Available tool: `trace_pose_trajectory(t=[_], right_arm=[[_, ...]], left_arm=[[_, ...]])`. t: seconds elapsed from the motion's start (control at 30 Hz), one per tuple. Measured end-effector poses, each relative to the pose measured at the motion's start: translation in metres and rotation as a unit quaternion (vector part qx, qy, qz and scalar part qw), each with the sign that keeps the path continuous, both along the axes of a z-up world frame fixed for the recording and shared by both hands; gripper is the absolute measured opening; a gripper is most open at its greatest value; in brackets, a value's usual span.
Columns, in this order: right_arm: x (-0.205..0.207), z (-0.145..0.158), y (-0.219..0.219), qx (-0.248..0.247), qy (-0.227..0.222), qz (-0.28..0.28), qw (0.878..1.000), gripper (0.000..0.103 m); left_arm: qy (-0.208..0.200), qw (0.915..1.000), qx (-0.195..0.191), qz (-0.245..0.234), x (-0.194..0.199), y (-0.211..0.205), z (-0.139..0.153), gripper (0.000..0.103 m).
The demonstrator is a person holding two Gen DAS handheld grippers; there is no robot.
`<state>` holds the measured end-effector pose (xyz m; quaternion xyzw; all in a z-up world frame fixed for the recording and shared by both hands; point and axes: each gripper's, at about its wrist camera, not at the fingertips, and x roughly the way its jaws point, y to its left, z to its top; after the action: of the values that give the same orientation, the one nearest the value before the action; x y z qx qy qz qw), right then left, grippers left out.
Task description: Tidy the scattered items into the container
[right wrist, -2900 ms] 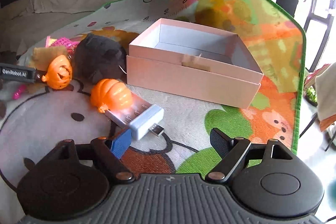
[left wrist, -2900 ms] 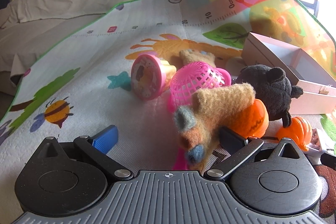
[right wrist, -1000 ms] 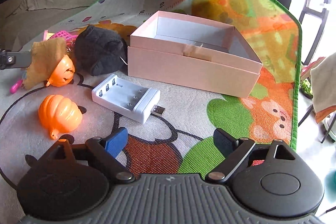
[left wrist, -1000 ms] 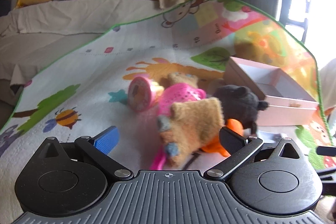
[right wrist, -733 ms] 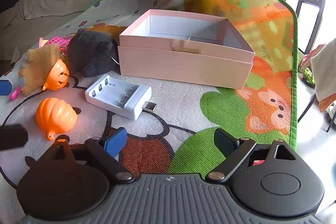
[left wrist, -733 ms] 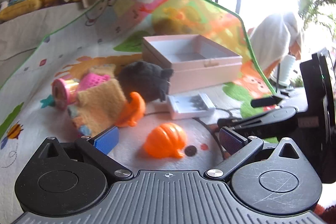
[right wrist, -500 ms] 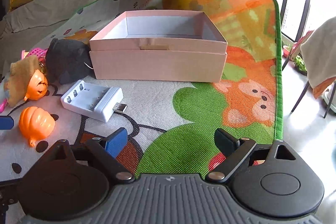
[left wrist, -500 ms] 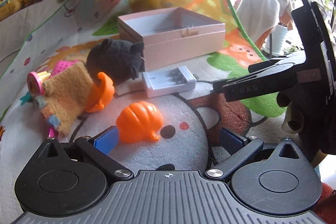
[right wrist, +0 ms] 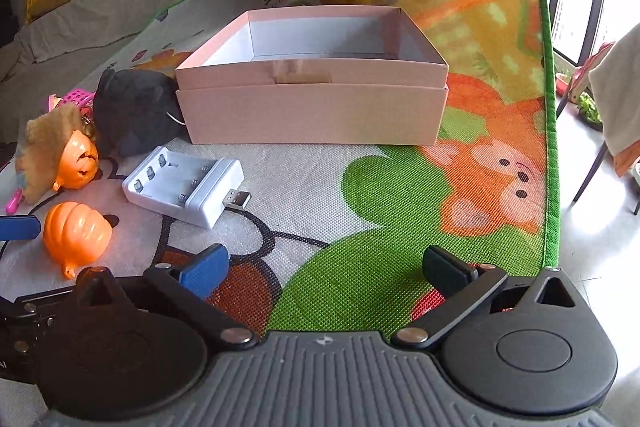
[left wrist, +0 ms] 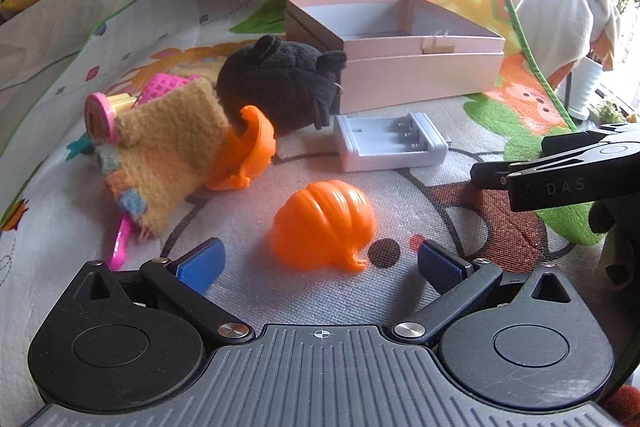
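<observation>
An orange pumpkin lies on the play mat just ahead of my left gripper, which is open with its blue fingertips either side of it and not touching. My right gripper is over bare mat; its jaws are opening with nothing between them. The open pink box stands beyond it. A white battery charger lies in front of the box, left of centre. A black plush, a second orange pumpkin and a tan knitted toy sit in a cluster at the left.
A pink basket and a pink round toy lie behind the knitted toy. The mat's green edge runs down the right, with floor and chair legs beyond. My right gripper's arm reaches in at the left wrist view's right side.
My left gripper swung right, away from the knitted toy, and came down close to the loose orange pumpkin. My right gripper turned to face the box squarely and its jaws widened.
</observation>
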<state>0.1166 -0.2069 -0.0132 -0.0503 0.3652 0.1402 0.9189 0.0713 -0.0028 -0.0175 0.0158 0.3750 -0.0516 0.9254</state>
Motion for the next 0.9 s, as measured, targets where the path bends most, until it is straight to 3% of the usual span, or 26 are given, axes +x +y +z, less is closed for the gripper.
trace_pose_trajectory(t=[0.53,0.73,0.9], right_arm=[[0.000,0.000,-0.003,0.006,-0.003,0.003,1.000,0.103],[-0.001,0.000,-0.006,0.019,-0.004,0.004,1.000,0.103],[-0.001,0.000,-0.006,0.021,-0.004,0.004,1.000,0.103]], left_arm=[[-0.003,0.9997,-0.004,-0.023,-0.020,0.009,0.001,0.103],[0.010,0.9986,-0.051,0.009,-0.002,0.014,0.007,0.103],[0.009,0.9998,-0.015,0.010,0.010,0.002,0.005,0.103]])
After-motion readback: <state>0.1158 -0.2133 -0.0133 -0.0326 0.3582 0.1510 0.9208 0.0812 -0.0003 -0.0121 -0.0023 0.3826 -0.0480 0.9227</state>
